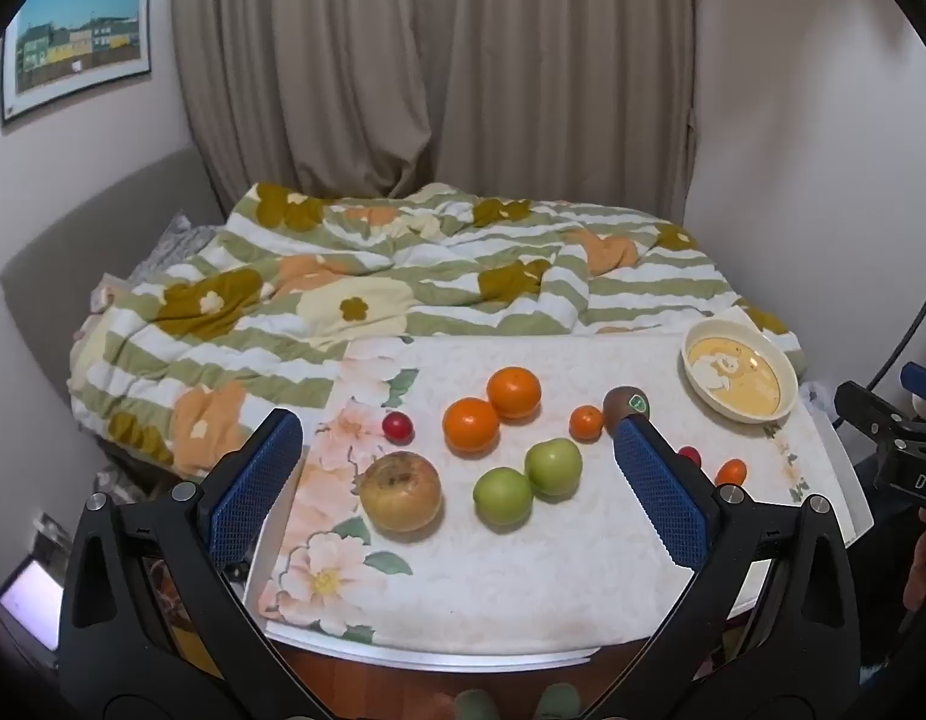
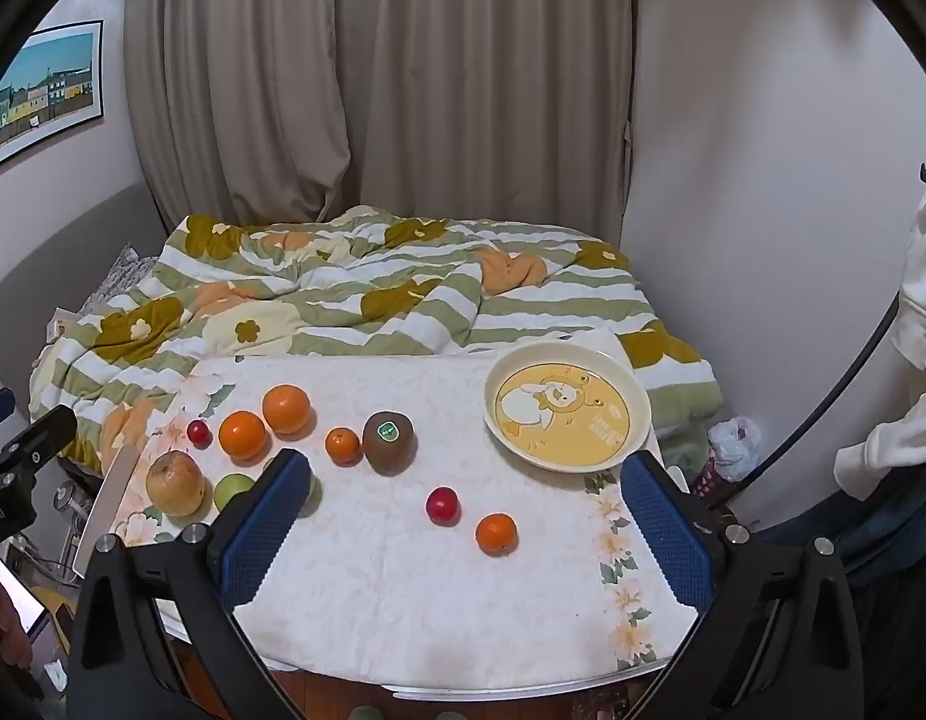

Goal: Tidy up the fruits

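Left gripper (image 1: 456, 468) hangs above the near edge of the table (image 1: 523, 588), jaws spread wide, nothing between the blue pads, nothing touched. Just past and between its fingers: a brownish yellow apple (image 1: 401, 493) toward the left finger, two green fruits (image 1: 503, 495) (image 1: 553, 467) touching each other at centre. Farther out, two large oranges (image 1: 471, 425) (image 1: 514, 392) side by side, a small red fruit (image 1: 398, 426) to their left, a small orange (image 1: 586, 422) and a kiwi (image 1: 626, 405) with a green sticker by the tip of the right finger. Right gripper (image 2: 463, 504) likewise stands fully spread and empty, over the table's right half. Between its fingers lie a red fruit (image 2: 443, 504) and a small orange fruit (image 2: 496, 533), near each other, touching neither pad. Beyond them, the kiwi and the other small orange; the rest of the fruit sits off past its left finger. Ahead of its right finger, at the table's far right corner: a cream plate (image 2: 637, 396) with a yellow cartoon print, nothing in it. All fruit lies loose on the floral cloth (image 2: 402, 588), well apart from the plate. Behind the table, a bed with a striped flowered quilt (image 2: 342, 288), then a curtain (image 2: 402, 90).
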Tool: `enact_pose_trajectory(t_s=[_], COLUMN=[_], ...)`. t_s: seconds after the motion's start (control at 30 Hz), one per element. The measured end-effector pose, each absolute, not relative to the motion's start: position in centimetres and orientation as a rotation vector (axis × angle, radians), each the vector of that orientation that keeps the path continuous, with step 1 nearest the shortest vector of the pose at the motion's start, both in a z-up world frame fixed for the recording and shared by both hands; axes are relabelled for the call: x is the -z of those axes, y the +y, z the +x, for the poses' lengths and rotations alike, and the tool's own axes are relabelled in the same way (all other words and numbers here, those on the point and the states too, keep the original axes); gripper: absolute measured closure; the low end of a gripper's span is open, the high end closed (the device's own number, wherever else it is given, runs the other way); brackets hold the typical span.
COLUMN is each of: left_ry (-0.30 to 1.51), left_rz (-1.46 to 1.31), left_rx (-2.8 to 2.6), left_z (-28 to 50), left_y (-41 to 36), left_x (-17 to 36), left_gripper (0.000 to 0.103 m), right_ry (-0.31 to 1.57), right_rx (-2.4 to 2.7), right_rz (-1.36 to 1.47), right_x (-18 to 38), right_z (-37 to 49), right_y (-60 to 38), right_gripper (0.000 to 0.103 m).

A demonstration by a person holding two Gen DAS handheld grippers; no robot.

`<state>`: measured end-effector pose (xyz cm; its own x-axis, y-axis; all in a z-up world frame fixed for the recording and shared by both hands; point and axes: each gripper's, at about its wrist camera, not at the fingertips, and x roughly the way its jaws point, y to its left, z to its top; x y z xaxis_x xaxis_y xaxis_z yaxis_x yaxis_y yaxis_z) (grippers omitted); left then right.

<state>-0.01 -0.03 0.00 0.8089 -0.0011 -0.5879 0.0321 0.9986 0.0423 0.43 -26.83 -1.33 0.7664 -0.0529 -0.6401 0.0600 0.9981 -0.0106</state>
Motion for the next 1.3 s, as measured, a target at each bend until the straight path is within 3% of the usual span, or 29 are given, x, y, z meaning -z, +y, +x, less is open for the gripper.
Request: enact_pose_trajectory(t_s=[1.3], left_ry=[0.640], left_rz=[0.049], left_rx=[0.014], left_z=[0.3], left_y=[-0.5], left_x=[0.0], left_gripper=[0.000], right_ry=[0.701], right_rx=[0.058], right_rz=[0.017], right_x=[1.6], right_z=[0.8], right_y=[-27.0], right_gripper=[0.000])
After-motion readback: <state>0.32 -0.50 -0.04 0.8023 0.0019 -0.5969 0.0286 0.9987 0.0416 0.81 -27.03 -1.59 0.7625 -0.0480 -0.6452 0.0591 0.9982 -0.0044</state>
